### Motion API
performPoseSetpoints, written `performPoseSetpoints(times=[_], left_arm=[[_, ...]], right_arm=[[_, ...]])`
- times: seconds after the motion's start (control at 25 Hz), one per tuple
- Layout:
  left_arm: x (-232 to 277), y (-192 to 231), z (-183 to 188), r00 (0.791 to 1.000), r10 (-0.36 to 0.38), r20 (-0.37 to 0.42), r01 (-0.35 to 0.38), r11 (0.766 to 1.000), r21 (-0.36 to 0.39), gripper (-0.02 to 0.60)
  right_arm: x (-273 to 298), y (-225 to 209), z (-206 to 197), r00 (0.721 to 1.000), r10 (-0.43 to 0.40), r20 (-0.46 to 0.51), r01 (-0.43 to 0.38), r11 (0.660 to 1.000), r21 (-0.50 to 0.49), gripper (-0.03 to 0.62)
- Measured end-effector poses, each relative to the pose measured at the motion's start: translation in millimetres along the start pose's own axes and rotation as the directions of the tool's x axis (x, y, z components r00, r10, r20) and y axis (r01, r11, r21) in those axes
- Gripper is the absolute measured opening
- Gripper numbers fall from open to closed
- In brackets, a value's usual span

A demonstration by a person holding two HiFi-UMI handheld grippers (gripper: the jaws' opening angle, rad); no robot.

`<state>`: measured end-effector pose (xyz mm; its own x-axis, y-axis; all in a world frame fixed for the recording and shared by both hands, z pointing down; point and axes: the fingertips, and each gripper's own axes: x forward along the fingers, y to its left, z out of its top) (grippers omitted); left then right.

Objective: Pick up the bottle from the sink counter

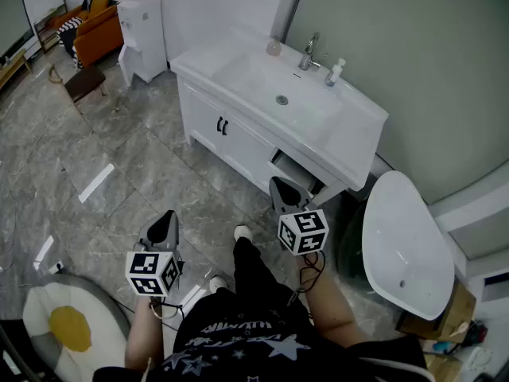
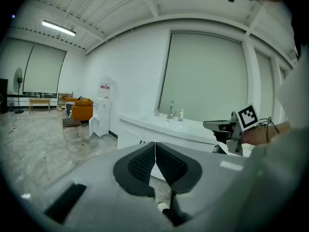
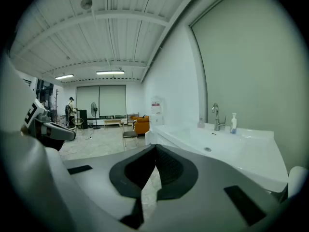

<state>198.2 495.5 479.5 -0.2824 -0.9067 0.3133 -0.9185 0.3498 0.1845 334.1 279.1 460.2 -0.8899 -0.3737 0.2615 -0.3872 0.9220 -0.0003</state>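
Observation:
The bottle (image 1: 335,72) is a small white pump bottle standing upright at the back of the white sink counter (image 1: 362,126), just right of the faucet (image 1: 309,52). It also shows far off in the left gripper view (image 2: 181,115) and in the right gripper view (image 3: 233,122). Both grippers hang over the floor in front of the vanity, well short of the counter. My left gripper (image 1: 165,220) is shut with nothing in it, its pads pressed together (image 2: 155,146). My right gripper (image 1: 278,185) is shut and empty too (image 3: 155,151), and is the one closer to the vanity.
A small pink object (image 1: 273,48) sits left of the faucet. The vanity has a partly open drawer (image 1: 296,173). A white tub-like fixture (image 1: 406,245) stands to the right. A water dispenser (image 1: 143,34), an orange sofa (image 1: 95,30) and a stool (image 1: 83,82) stand far left. An egg-shaped rug (image 1: 67,325) lies near my feet.

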Motion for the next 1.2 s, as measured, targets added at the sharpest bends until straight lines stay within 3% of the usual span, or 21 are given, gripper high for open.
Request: performPoseSetpoints(times=[0.68,1.04,1.08,1.2], left_arm=[[-25,6,-7,0.999,0.037,0.015,-0.037,0.999,-0.011,0.02],[8,29,6,0.999,0.052,0.004,-0.052,0.999,-0.007,0.02],[14,35,9,0.998,0.06,0.006,-0.06,0.998,-0.007,0.02],[37,55,22,0.997,0.081,0.008,-0.08,0.997,-0.012,0.02]], right_arm=[[-5,16,3,0.999,0.029,0.014,-0.029,1.0,-0.004,0.002],[41,-1,16,0.998,0.03,0.059,-0.035,0.996,0.079,0.003],[51,-2,18,0.997,0.039,0.064,-0.044,0.996,0.081,0.013],[88,-6,25,0.995,0.077,0.065,-0.082,0.993,0.08,0.141]])
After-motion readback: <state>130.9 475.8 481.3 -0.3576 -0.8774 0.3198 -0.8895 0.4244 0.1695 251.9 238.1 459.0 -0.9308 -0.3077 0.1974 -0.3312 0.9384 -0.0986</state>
